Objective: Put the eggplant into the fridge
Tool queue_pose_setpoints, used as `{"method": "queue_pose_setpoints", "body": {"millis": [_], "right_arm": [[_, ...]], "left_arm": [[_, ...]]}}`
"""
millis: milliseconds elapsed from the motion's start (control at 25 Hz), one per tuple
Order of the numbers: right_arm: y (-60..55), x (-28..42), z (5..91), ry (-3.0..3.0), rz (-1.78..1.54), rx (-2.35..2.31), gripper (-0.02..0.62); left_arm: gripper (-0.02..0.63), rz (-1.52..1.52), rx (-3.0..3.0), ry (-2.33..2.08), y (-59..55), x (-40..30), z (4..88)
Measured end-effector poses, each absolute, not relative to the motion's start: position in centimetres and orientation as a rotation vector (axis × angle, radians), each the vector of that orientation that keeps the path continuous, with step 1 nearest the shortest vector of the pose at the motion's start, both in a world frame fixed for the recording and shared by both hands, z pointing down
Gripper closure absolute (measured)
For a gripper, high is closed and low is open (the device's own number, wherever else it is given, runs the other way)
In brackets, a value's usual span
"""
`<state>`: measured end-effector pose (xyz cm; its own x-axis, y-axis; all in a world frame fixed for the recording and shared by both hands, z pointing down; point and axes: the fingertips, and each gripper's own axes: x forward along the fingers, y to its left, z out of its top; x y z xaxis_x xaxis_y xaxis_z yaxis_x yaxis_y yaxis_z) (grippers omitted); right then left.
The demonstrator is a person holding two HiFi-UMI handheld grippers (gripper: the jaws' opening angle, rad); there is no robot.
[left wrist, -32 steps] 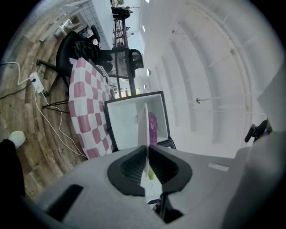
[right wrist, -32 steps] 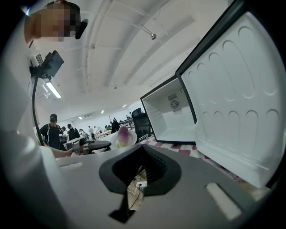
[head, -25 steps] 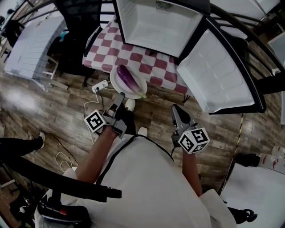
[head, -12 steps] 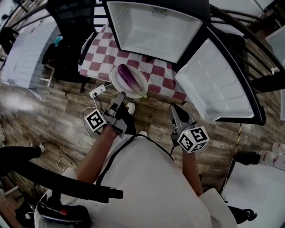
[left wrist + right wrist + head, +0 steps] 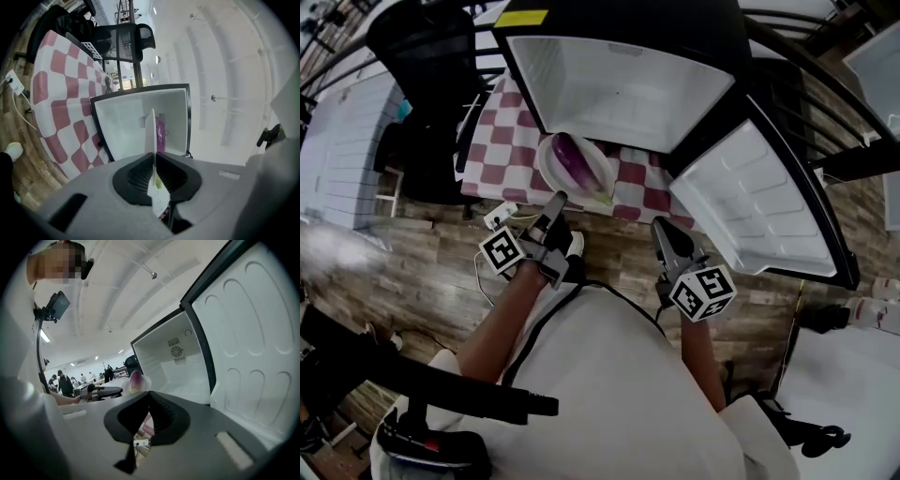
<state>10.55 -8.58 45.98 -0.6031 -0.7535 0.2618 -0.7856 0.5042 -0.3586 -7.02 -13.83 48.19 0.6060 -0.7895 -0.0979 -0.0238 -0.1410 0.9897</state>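
Inspecting the containers, we find the eggplant lying on a white plate, green stem end at the near right. The left gripper clamps the plate's near rim and holds it over the checked tablecloth, just in front of the fridge. The fridge stands open, its door swung to the right. The eggplant is not yet inside. The right gripper hangs near the door, jaws closed together on nothing.
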Motion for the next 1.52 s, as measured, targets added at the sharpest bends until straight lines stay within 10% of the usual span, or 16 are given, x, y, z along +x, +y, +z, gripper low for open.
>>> {"method": "queue_pose_setpoints", "body": {"millis": [1520], "right_arm": [[-24.0, 4.7, 46.0, -2.528, 0.694, 1.603, 0.588]], "left_arm": [[0.577, -0.534, 1.596, -0.444, -30.5, -7.3, 52.4]]}}
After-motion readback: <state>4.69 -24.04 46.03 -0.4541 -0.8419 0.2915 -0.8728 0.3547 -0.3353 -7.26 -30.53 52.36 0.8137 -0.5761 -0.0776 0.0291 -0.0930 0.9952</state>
